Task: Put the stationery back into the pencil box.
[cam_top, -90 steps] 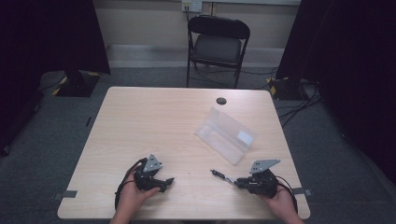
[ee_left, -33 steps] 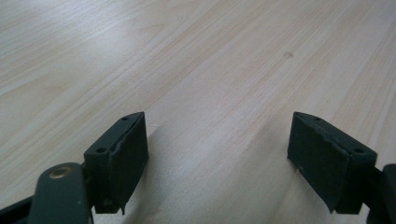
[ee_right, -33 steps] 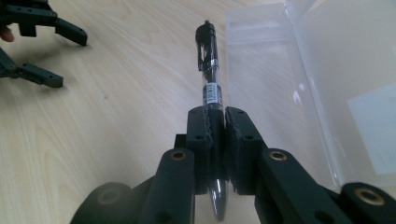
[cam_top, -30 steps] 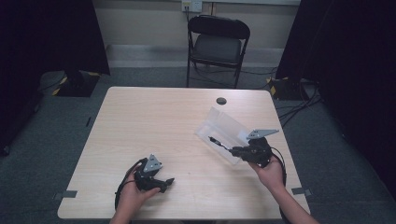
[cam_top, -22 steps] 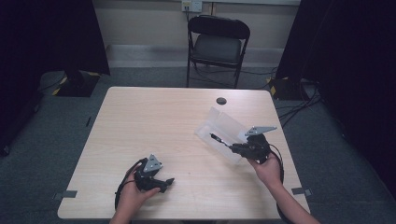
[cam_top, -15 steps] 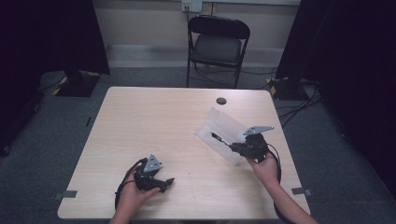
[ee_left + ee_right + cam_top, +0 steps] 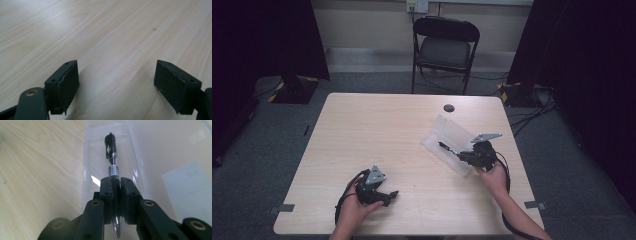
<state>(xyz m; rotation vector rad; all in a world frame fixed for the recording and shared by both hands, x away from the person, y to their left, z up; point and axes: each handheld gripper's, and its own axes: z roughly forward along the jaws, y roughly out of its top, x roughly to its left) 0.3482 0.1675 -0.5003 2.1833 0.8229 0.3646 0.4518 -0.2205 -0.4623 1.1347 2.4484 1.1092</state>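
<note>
A clear plastic case (image 7: 451,138) lies open on the right half of the wooden table (image 7: 377,135). My right gripper (image 7: 460,155) is shut on a black pen (image 7: 448,149) and holds it over the case's near tray. In the right gripper view the pen (image 7: 111,152) sticks out past the pads along the tray (image 7: 97,157), its clip end farthest away. My left gripper (image 7: 387,196) rests near the table's front left, held by a hand. Its jaws stand open in the left gripper view (image 7: 116,83) with bare table between them.
A small black round thing (image 7: 449,107) lies near the table's far edge. A black folding chair (image 7: 445,47) stands behind the table. The case's lid (image 7: 180,175) carries a white label (image 7: 192,192). Dark curtains hang on both sides.
My right gripper carried the pen from the table's front right up over the open case and has sunk slightly toward the tray. The left gripper has stayed in place.
</note>
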